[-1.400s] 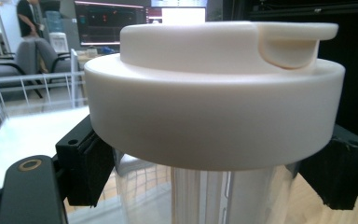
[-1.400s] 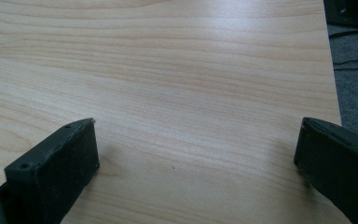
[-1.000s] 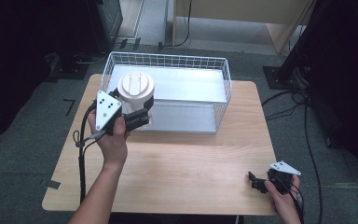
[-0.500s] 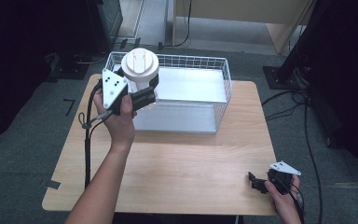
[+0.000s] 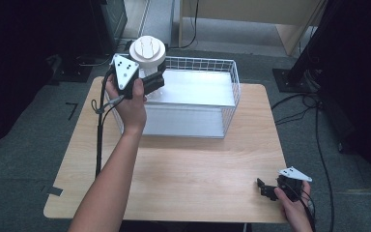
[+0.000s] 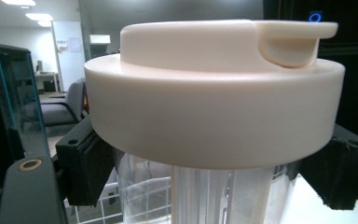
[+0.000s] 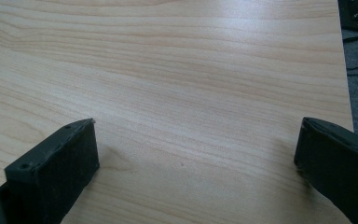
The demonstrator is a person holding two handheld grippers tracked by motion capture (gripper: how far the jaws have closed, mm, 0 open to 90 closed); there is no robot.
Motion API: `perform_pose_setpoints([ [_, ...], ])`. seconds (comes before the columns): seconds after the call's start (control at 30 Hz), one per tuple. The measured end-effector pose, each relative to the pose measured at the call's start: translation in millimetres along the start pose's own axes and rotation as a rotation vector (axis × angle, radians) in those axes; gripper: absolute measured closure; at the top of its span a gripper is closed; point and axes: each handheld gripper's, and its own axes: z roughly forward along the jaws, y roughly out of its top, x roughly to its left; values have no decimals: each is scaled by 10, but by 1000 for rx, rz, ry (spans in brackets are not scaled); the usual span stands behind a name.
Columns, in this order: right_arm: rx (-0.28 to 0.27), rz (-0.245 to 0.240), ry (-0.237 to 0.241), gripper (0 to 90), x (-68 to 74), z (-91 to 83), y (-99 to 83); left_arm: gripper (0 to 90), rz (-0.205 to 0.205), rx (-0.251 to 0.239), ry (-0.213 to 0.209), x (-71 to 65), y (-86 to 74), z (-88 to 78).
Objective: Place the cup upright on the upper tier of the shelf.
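1. My left gripper (image 5: 155, 82) clamps the clear tumbler (image 6: 200, 196) just under its cream lid (image 5: 147, 49), above the wire basket's (image 5: 232, 92) far left corner
2. It looks light, rigid and slick; gripping beneath the lid's overhang should stop slipping
3. My right gripper (image 5: 265, 187) rests spread, holding nothing, on the table (image 5: 193, 174)

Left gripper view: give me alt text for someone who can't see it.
A clear cup with a wide cream lid is clamped just under the lid by the left claw, a black pad on each side. White basket wire shows low behind, a dim room beyond.
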Motion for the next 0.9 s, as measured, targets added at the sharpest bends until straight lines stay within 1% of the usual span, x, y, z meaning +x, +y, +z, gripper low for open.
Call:
perform_pose_setpoints([
  [0.1,-1,4,7,0,-8,-5,0,153,13,19,10,21,-27,97],
  [0.3,-1,0,5,0,-3,-3,-1,153,11,24,17,31,-117,195],
  [0.4,-1,1,6,0,-5,-4,0,153,13,24,16,35,-121,210],
  [0.47,-1,1,6,0,-6,-4,-1,152,20,34,11,42,-115,254],
  [0.53,-2,-1,7,0,-7,-3,-1,152,19,37,9,47,-115,270],
  [0.57,-3,1,9,0,-8,-4,-1,152,10,43,8,52,-112,288],
  [0.63,-3,4,12,0,-10,-6,-1,148,13,44,4,53,-110,291],
  [0.67,-3,4,12,0,-10,-6,-1,131,13,44,4,53,-110,291],
  [0.7,-4,4,14,0,-11,-7,-2,110,8,41,-23,68,-108,287],
  [0.73,-3,3,17,0,-12,-8,-2,75,7,41,-38,79,-106,288],
  [0.77,-4,-1,18,0,-12,-7,-3,17,6,43,-50,93,-106,287],
  [0.8,-3,-3,20,0,-11,-9,-4,0,2,42,-45,102,-111,287],
  [0.87,-2,-2,21,0,-9,-12,-5,0,-3,45,-43,119,-119,293],
  [0.9,-3,-3,24,0,-8,-13,-6,0,-13,42,-46,141,-122,292],
])
